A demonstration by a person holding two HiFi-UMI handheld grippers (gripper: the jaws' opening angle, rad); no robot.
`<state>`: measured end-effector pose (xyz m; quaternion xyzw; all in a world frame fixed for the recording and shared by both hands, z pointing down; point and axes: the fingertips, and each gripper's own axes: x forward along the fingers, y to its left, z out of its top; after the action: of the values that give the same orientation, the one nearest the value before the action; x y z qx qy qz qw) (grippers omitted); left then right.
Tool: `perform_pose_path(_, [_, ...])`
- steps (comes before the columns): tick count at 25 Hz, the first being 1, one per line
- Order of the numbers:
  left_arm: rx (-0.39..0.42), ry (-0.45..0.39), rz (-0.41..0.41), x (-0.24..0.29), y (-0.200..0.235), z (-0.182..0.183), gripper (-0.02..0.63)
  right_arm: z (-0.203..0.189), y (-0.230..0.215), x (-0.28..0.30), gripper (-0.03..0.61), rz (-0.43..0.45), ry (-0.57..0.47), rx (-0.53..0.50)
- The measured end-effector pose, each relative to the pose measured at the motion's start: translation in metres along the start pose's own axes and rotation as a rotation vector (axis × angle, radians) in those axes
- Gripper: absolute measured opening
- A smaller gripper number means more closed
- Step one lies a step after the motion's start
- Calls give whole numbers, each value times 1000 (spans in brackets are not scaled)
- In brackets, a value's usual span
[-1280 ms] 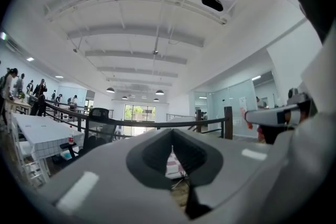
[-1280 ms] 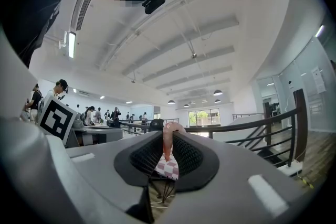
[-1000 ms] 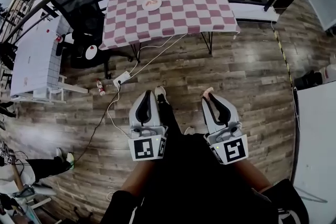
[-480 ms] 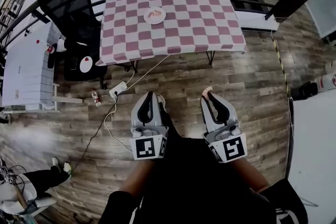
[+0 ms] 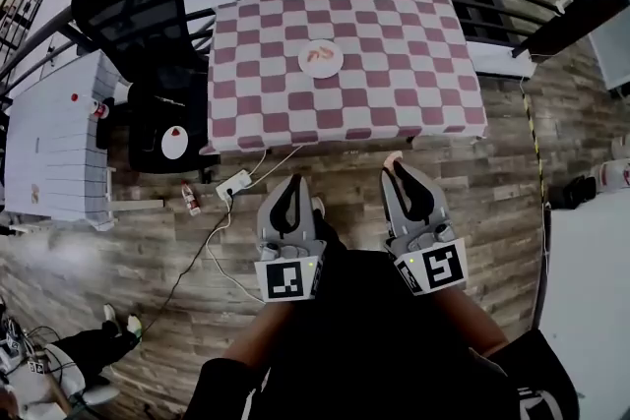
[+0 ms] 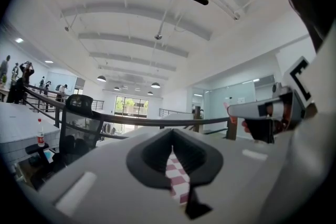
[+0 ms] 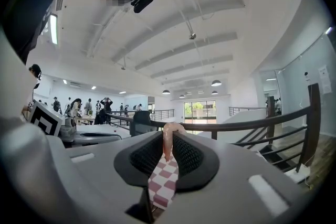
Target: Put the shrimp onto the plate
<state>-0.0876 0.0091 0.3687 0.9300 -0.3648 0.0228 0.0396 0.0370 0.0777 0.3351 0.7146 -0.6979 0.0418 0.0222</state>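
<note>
Before the table, right gripper fingers pinch the shrimp; left gripper fingers are closed, empty.

The pink-and-white checkered cloth table and its round white plate now sit lower and larger in the head view. The left gripper and right gripper are nearer the table's front edge.

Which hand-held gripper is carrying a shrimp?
The right hand-held gripper: a pink shrimp is pinched between its jaw tips. The left hand-held gripper is shut with nothing between its jaws.
</note>
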Motion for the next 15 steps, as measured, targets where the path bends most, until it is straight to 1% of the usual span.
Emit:
perform_pose_path(6, [-11,-31,-33,49,38,19,9,4,0,63,55,-25,9,17])
perform_pose_path(9, [-12,-15,-47,64,53,17,9,5,-1,85,55,-40,16,19])
perform_pose_path(15, [-23,-12,-17,87,94,16,9,8,-5,128,57,-47,15,21])
